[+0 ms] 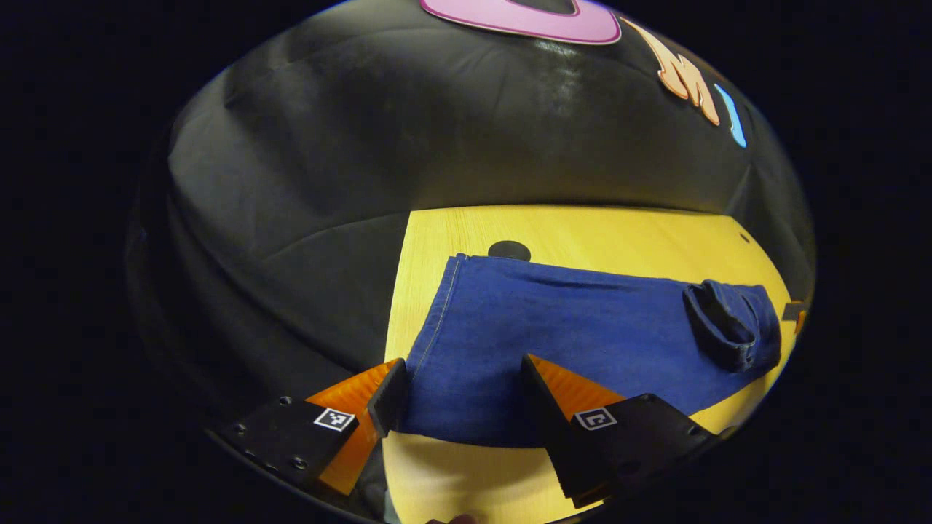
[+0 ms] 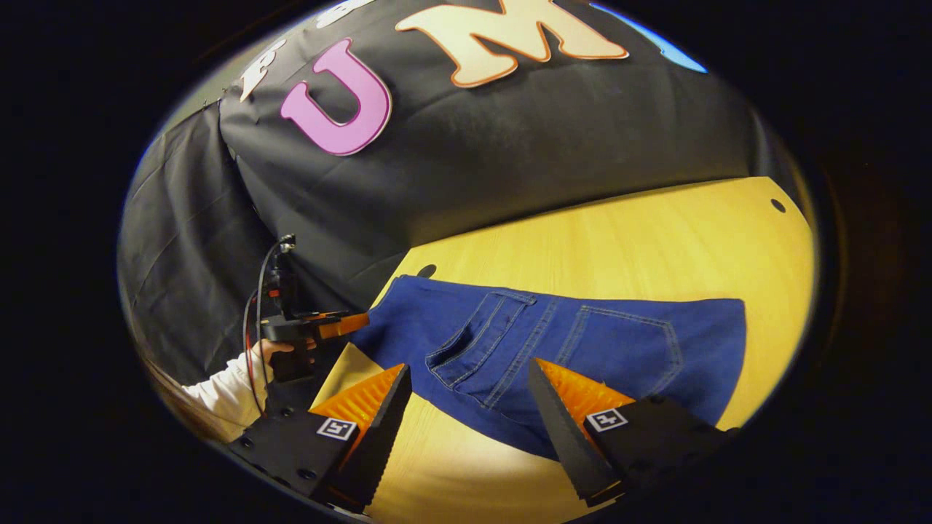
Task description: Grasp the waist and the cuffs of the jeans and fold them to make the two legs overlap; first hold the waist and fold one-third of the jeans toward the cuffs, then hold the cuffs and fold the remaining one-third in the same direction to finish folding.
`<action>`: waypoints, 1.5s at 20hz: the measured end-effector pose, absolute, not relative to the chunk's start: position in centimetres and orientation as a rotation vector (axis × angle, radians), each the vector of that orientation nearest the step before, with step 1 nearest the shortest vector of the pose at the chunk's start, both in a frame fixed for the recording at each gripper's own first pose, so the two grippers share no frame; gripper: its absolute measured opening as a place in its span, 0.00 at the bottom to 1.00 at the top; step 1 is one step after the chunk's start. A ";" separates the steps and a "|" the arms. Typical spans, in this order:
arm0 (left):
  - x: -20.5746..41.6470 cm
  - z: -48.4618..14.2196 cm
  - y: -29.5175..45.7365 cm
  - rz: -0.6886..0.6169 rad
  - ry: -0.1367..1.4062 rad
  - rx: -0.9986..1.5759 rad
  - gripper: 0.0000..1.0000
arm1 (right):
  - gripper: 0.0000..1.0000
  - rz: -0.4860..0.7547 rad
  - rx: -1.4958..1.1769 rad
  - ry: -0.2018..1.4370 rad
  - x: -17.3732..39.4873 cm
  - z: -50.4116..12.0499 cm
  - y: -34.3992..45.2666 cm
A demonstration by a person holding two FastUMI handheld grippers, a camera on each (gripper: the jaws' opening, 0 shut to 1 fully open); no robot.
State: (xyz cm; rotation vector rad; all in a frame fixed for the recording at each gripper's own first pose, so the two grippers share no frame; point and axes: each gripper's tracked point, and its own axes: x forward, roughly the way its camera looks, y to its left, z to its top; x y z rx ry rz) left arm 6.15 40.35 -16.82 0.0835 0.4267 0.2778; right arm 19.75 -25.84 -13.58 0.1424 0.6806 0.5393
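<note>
Left gripper point(image 1: 466, 397) and right gripper point(image 2: 470, 400) — both spread wide, nothing gripped — are poised over one pair of jeans point(image 2: 582, 342) laid flat on the table point(image 2: 619, 233).

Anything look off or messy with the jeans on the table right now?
One thing: in the left gripper view, the far end of the jeans is bunched into a rolled lump instead of lying flat. The table looks fine.

I see warm overhead light, bright on the table point(image 1: 582, 229), dimmer toward both views' rims. There is soft glare on the wall cloth point(image 1: 561, 73). Fisheye bends the table edges. Focus is fair, with a shadow under the jeans point(image 2: 582, 342).
</note>
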 end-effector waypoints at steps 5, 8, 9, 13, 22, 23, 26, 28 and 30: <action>7.2 -16.1 41.0 0.264 0.484 0.175 0.93 | 0.98 0.415 0.139 0.651 18.5 -11.5 -32.3; 7.6 -17.2 40.9 0.250 0.562 0.204 0.94 | 0.98 0.340 0.114 0.682 17.4 -12.1 -36.1; 8.0 -18.0 41.1 0.245 0.584 0.210 0.94 | 0.98 0.326 0.118 0.686 17.2 -12.1 -36.8; 8.3 -18.7 41.3 0.240 0.619 0.211 0.93 | 0.98 0.319 0.213 0.672 17.0 -11.0 -37.1; 8.2 -19.0 41.2 0.198 0.581 0.060 0.85 | 0.93 0.306 0.230 0.674 16.5 -10.7 -37.8; 8.4 -19.2 41.2 0.197 0.579 0.050 0.85 | 0.93 0.306 0.238 0.677 16.5 -10.9 -37.7; 8.3 -19.3 41.2 0.182 0.572 0.044 0.83 | 0.98 0.304 0.253 0.680 16.1 -11.0 -37.7; 8.3 -18.8 41.2 0.158 0.569 0.034 0.75 | 0.98 0.302 0.255 0.680 15.9 -11.0 -37.7; 8.2 -18.8 42.0 0.145 0.563 0.028 0.57 | 0.98 0.301 0.262 0.679 15.8 -11.1 -37.6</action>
